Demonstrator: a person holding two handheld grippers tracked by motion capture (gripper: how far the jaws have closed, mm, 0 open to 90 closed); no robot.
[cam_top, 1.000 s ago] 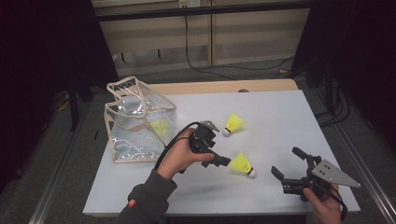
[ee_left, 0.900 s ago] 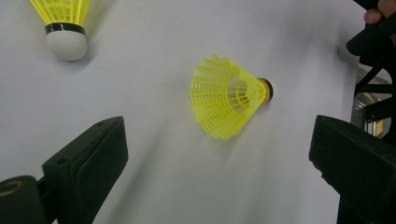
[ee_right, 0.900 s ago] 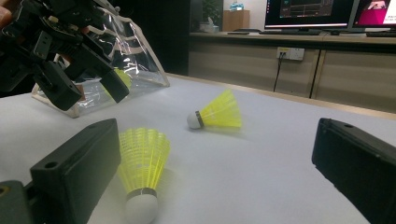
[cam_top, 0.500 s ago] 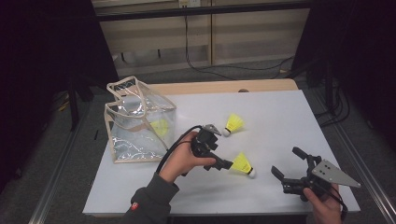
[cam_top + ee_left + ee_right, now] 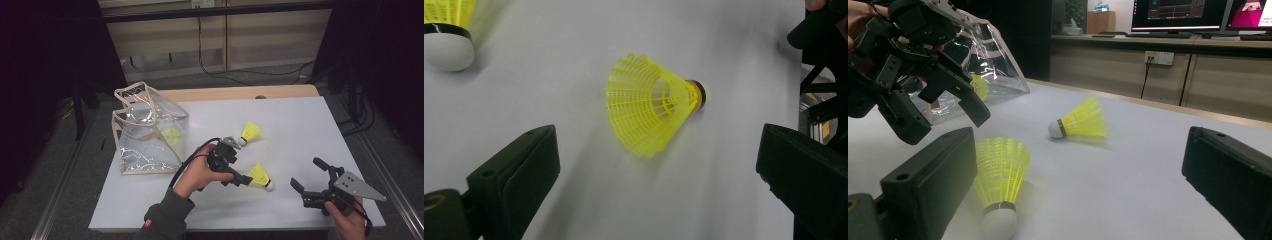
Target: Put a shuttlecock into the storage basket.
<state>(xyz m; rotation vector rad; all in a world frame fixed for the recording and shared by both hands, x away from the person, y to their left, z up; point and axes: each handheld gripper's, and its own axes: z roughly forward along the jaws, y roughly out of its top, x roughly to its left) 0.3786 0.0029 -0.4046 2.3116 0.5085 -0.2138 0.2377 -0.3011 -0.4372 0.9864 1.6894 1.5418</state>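
left gripper [image 5: 239,162] poised over the near shuttlecock [image 5: 261,175], jaws apart.

in the high view the left gripper, held in the left hand [image 5: 197,172], sits above the white table [image 5: 300,120] with its jaws spread; one jaw tip is just beside the near shuttlecock's yellow skirt, the other near the far shuttlecock [image 5: 249,133]. in the left gripper view the near shuttlecock [image 5: 651,110] lies on its side between the two jaws, touching neither, cork pointing away. the right gripper [image 5: 309,174] is at the table's near right edge, jaws wide apart and holding nothing, aimed toward the shuttlecocks; in its own view the near shuttlecock [image 5: 999,182] lies just beside one jaw, the far one [image 5: 1079,120] beyond. a clear bag [image 5: 147,132] stands at the table's left with something yellow inside.
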